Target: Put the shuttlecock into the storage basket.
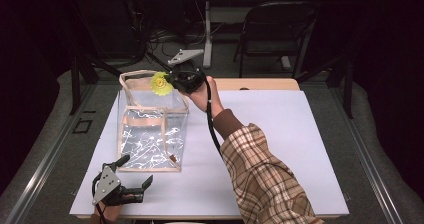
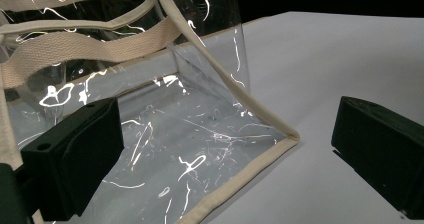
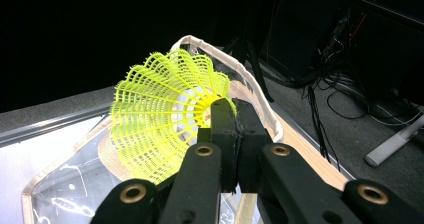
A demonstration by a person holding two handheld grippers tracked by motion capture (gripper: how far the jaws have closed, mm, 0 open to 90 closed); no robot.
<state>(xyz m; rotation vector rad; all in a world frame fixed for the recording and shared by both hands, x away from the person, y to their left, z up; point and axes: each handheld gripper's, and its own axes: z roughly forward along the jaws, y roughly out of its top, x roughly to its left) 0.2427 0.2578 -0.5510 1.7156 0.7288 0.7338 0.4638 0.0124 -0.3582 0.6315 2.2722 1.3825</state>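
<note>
Right gripper point(image 1: 172, 80) is pinching a yellow shuttlecock point(image 1: 160, 83) tight, holding it above the clear tote bag point(image 1: 150, 144) at upper centre-left. Left gripper point(image 1: 135, 176) is resting wide open, empty, lower left.

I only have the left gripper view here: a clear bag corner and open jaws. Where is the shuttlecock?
Observer: The yellow shuttlecock is pinched by its skirt edge in the right gripper, jaws shut on it.
Operator: Is it over the bag yet?
Observer: In the high view it hangs at the far rim of the clear bag, above the opening.
Operator: And my left gripper?
Observer: The left gripper sits open on the white table, off the bag's near corner, touching nothing.
</note>
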